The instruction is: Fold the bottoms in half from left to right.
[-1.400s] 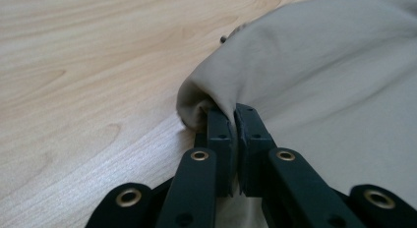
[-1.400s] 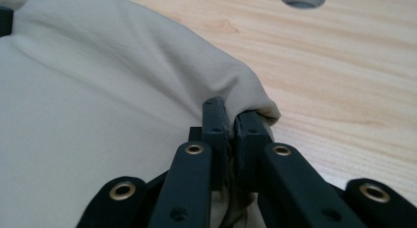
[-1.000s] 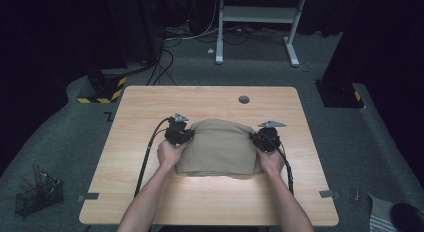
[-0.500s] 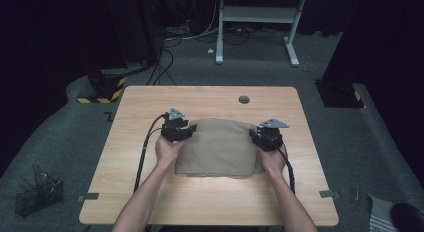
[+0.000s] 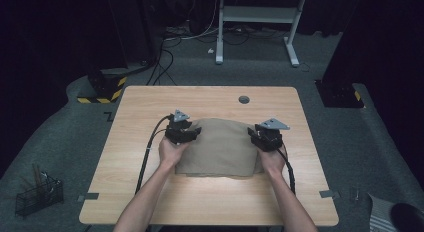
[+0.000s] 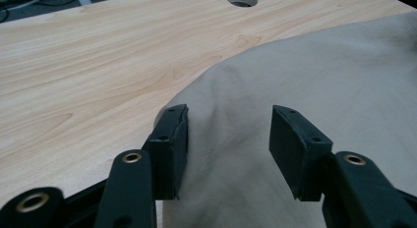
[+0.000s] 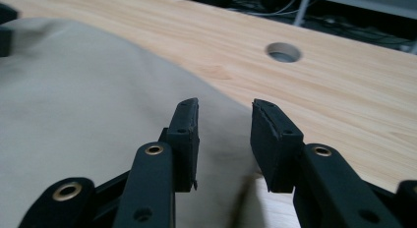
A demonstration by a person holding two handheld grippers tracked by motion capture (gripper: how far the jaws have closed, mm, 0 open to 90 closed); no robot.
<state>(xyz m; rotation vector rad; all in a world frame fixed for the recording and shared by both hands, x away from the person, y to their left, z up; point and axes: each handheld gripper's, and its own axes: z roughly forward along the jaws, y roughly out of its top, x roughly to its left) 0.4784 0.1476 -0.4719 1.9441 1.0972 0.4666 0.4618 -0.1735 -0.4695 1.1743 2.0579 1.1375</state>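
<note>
Cloth (image 5: 218, 147) released mid-counter (image 5: 150, 99); left hand-held gripper (image 5: 187, 134) and right hand-held gripper (image 5: 260, 136) just opening, half-wide, empty. Next: regrasp an edge.

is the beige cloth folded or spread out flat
Folded. The beige cloth lies as a compact, thick rectangle with rounded, doubled edges on the table, and it bulges slightly between the two grippers instead of lying flat as one layer.

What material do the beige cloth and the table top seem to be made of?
Beige cloth: probably woven cotton-like fabric, matte; it drapes in soft folds without shine. Table top: light wood or wood-look laminate, smooth satin finish; grain lines show, but whether it is solid wood is unclear.
</note>
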